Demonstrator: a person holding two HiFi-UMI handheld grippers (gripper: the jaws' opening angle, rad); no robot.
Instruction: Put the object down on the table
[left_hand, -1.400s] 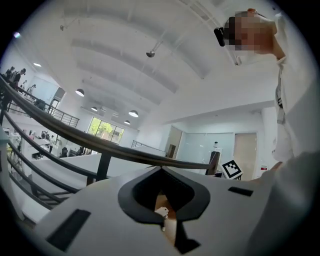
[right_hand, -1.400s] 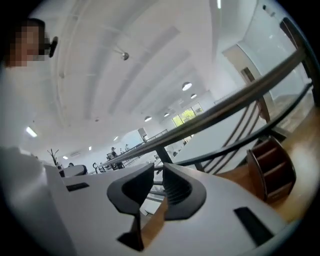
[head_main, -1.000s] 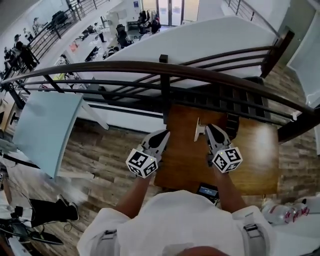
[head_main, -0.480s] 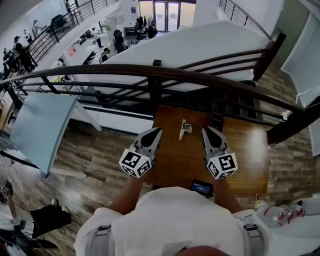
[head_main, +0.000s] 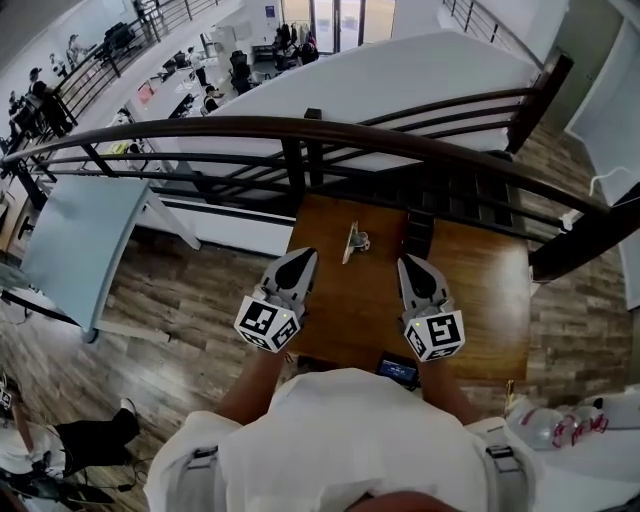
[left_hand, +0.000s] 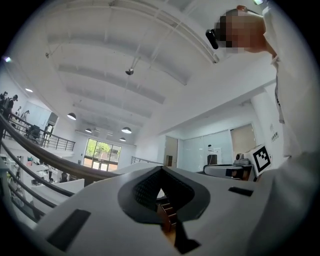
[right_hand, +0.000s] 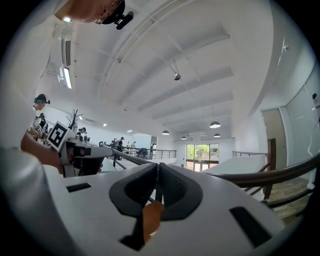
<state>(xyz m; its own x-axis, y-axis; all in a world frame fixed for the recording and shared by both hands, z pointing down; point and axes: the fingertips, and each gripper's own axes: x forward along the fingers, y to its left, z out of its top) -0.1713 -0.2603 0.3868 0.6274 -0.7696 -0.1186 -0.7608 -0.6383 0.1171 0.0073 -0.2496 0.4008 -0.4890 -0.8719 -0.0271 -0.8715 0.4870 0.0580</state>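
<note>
Resting on table (head_main: 490, 290): small object (head_main: 353, 241).

a dark curved railing (head_main: 240, 126) borders wood plank floor (head_main: 195, 290) above a bright hall (head_main: 240, 60).

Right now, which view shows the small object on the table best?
The head view: the small pale object lies unobstructed on the wooden table. Both gripper views show ceiling and railing, not it.

Person's got a white top (head_main: 340, 440) on, lower middle of the frame, grey buckled straps (head_main: 497, 468) on both shoulders. The left gripper (head_main: 303, 256) and right gripper (head_main: 408, 262) are pale grey shells, black inside, each with a black-and-white marker cube (head_main: 268, 322).
</note>
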